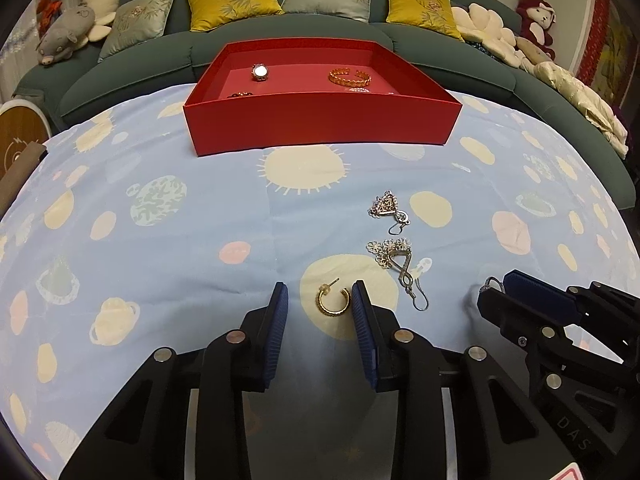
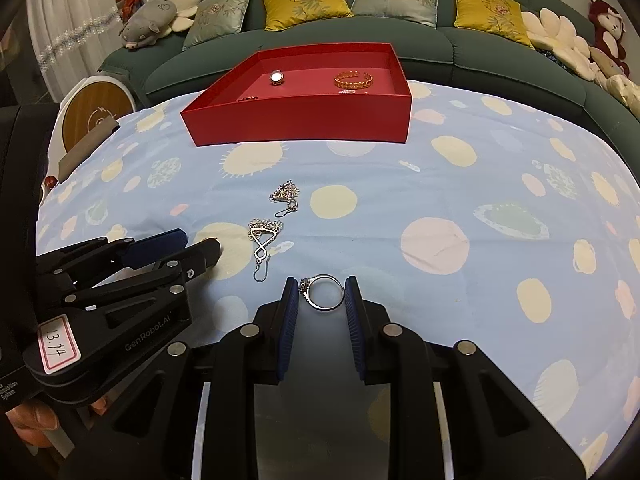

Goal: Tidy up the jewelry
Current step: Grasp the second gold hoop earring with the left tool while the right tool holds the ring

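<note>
Gripping a silver ring (image 2: 323,293) between its blue pads, the right gripper (image 2: 322,294) is seen low over the cloth (image 2: 440,184), near the front edge. The ring is pinched across its band, stone side to the left pad. A gold hoop (image 1: 333,300) lies on the cloth betw. the left gripper's (image 1: 319,300) fingers; jaws are narrow, the right pad is touching or nearly touching the hoop, the left pad is still apart from it, so no grip is made yet. Two drop earrings (image 1: 390,210) (image 1: 402,264) are left loose on the cloth just beyond, to the right of the hoop.

Progress, as judged: partly done. In the red tray (image 1: 320,128) a watch (image 1: 260,72), a gold bracelet (image 1: 350,77) and at least two smaller pcs. are already placed. Four pcs. remain outside: ring, hoop, two earrings.

Room: open cloth is left betw. grippers and tray; the tray's near wall must be cleared from above. The grippers are close side by side, so care is needed there.
</note>
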`<action>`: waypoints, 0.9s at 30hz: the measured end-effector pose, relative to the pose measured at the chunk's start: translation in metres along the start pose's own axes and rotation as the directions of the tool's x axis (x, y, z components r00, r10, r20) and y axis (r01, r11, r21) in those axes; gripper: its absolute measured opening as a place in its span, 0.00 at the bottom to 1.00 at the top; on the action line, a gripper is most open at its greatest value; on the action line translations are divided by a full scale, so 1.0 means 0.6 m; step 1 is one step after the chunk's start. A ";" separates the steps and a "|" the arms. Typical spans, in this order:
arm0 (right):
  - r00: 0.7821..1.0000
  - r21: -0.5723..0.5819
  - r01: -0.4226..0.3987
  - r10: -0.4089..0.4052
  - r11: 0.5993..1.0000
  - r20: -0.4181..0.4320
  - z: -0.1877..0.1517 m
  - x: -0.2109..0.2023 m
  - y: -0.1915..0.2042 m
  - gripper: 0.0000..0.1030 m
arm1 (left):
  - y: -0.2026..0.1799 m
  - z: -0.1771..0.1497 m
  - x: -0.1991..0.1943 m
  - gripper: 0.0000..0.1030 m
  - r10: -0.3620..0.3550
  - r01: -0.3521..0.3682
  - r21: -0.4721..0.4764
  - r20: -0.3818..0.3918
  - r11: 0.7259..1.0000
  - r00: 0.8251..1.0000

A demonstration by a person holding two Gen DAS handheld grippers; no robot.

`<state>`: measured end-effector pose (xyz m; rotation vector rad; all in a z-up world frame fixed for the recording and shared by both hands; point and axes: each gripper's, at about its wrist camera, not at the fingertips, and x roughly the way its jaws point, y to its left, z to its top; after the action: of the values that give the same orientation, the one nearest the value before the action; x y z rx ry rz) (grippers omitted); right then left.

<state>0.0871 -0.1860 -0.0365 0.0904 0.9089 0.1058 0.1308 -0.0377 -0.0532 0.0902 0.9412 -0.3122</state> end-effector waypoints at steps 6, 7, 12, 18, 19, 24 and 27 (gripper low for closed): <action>1.000 0.003 -0.003 0.003 1.000 0.004 0.001 -0.003 0.000 0.23 | -0.001 0.000 -0.002 0.14 0.000 -0.001 0.009 0.003 1.000 1.000; 1.000 0.003 -0.004 0.004 1.000 0.006 0.002 -0.004 0.000 0.23 | -0.001 0.000 -0.004 0.14 -0.002 0.002 0.010 0.006 1.000 1.000; 1.000 0.007 -0.012 0.012 1.000 0.027 0.010 -0.013 0.003 0.23 | 0.004 0.008 -0.023 0.14 -0.011 0.011 0.000 0.030 1.000 0.999; 0.998 0.016 -0.021 0.020 1.000 0.051 0.027 -0.021 0.007 0.23 | 0.017 0.023 -0.050 0.14 -0.022 0.023 -0.025 0.064 0.999 0.998; 0.998 0.017 -0.023 0.022 1.000 0.055 0.029 -0.023 0.008 0.23 | 0.019 0.025 -0.053 0.14 -0.022 0.024 -0.028 0.069 0.999 0.997; 0.997 0.015 -0.031 0.030 0.999 0.071 0.039 -0.029 0.018 0.23 | 0.029 0.034 -0.066 0.14 -0.018 0.022 -0.044 0.086 0.999 0.996; 0.996 0.012 -0.036 0.035 0.999 0.079 0.045 -0.033 0.026 0.23 | 0.033 0.037 -0.073 0.14 -0.017 0.022 -0.052 0.095 0.998 0.995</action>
<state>0.0953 -0.1740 -0.0026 0.1228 0.8292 0.1286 0.1303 -0.0138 -0.0059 0.0177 0.8567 -0.3063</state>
